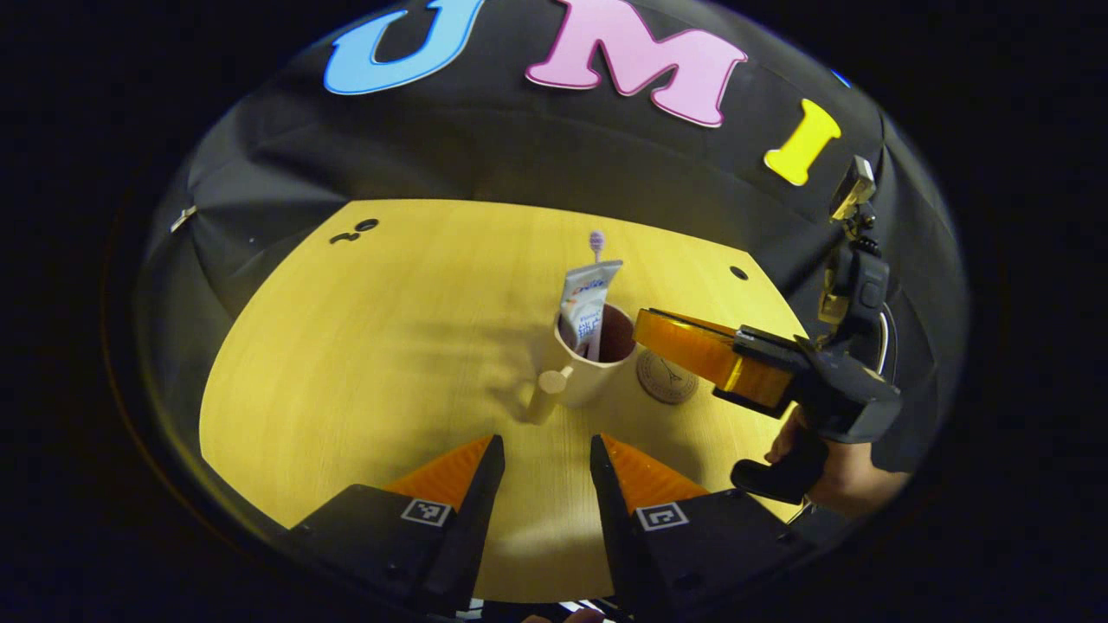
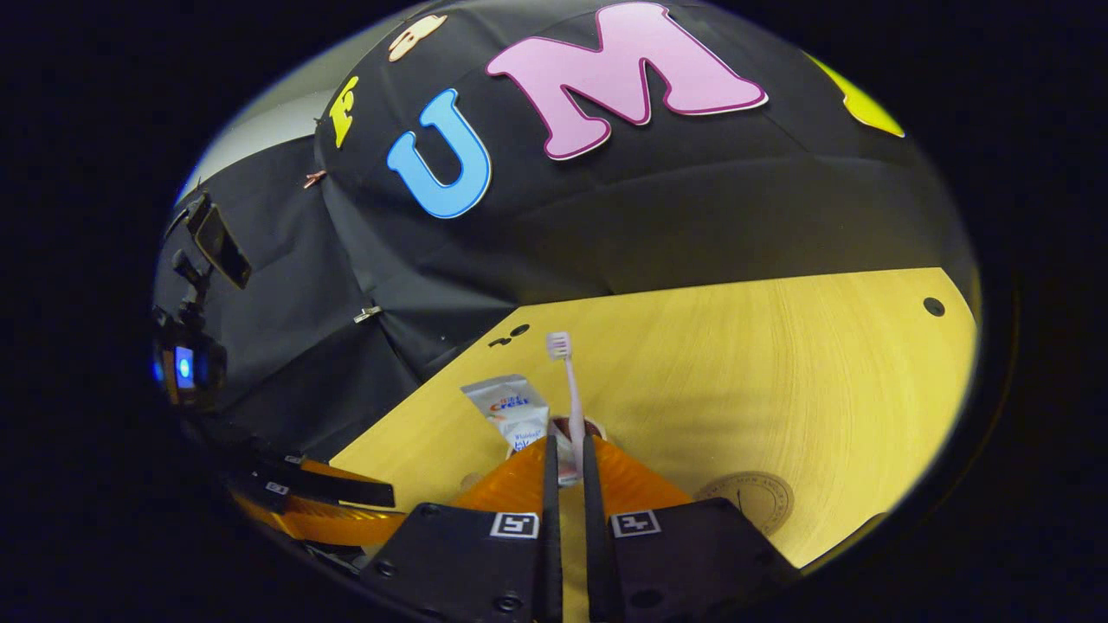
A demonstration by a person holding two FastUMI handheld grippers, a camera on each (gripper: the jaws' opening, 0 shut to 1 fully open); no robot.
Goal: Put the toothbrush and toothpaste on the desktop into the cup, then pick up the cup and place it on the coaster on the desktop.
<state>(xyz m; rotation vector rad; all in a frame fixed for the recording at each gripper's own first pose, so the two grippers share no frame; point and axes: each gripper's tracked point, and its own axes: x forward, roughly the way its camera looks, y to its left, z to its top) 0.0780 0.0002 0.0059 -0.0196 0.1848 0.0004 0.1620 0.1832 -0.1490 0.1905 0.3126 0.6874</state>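
A beige cup [image 1: 587,376] with a side handle stands on the wooden desktop [image 1: 372,346]. In it stand the toothpaste tube [image 1: 589,298] and the toothbrush [image 1: 596,243], head up. My right gripper [image 1: 642,330], held by a hand [image 1: 831,472], reaches the cup's right rim. In the right gripper view its fingers [image 2: 567,463] are nearly together with the pale cup [image 2: 569,472] wall between them; toothbrush [image 2: 570,398] and toothpaste [image 2: 517,407] rise just beyond. The round coaster [image 1: 666,379] lies just right of the cup. My left gripper [image 1: 541,450] is open, short of the cup's handle.
The coaster [image 2: 749,499] lies bare to the right of my right gripper's fingers. The left gripper [image 2: 320,495] shows at lower left there. Small dark holes [image 1: 738,272] mark the desktop's far part. Black cloth walls the desk at the back and sides.
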